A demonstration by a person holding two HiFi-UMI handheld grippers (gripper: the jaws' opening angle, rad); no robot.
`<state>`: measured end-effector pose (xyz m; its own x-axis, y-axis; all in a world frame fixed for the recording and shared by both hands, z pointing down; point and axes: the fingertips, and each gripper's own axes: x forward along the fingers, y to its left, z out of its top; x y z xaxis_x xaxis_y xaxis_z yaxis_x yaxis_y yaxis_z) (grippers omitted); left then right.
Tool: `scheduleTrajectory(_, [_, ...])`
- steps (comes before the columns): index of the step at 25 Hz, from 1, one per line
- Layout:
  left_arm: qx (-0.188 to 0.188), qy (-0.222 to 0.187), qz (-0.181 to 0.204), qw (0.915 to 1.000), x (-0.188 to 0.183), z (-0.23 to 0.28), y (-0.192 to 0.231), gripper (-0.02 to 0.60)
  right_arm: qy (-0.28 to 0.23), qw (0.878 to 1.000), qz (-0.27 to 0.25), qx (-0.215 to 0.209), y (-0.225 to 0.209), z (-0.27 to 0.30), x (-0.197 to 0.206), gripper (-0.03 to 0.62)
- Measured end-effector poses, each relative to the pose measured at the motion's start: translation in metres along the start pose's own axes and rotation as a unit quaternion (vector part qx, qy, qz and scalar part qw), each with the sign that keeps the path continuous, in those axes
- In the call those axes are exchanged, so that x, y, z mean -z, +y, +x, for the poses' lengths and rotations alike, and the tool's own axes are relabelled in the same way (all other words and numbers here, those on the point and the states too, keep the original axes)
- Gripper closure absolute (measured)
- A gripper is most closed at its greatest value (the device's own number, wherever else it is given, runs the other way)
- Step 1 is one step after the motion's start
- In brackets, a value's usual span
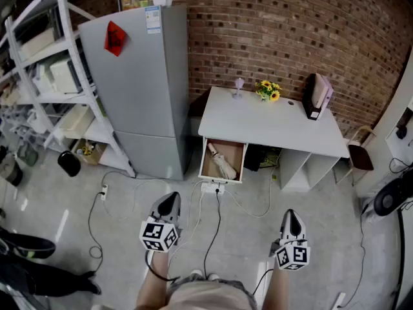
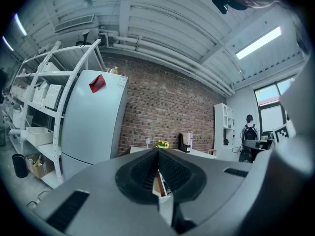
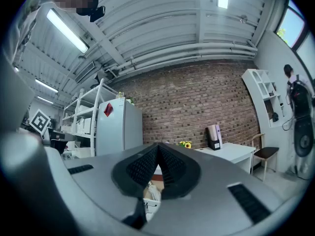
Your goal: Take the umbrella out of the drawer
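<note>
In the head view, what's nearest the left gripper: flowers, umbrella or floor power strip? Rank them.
1. Power strip, on the floor ahead of the left gripper.
2. Umbrella, in the open drawer.
3. Flowers, far back on the desk.

Handheld grippers, two: left gripper (image 1: pixel 171 197), right gripper (image 1: pixel 291 214). Ahead of both: one white desk (image 1: pixel 258 123); one open drawer (image 1: pixel 206 162) holding one umbrella (image 1: pixel 223 164); one refrigerator (image 1: pixel 143 95); one shelving rack (image 1: pixel 66 57); one bunch of yellow flowers (image 1: pixel 268 90); one file holder (image 1: pixel 316 96); one chair (image 1: pixel 359 156).
</note>
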<state>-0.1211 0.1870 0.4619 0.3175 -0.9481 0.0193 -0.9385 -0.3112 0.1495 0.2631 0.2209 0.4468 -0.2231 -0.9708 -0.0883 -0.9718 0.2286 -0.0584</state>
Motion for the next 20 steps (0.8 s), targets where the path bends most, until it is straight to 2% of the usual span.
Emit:
scheduleTrajectory(4, [0.005, -0.005, -0.012, 0.9999, -0.005, 0.001, 0.001, 0.555, -0.003, 1.0, 0.01, 0.003, 0.003, 0.002, -0.003, 0.577])
scheduleTrajectory(20, [0.005, -0.001, -0.018, 0.9998, -0.001, -0.008, -0.001, 0.555, -0.01, 1.0, 0.025, -0.013, 0.021, 0.001, -0.007, 0.577])
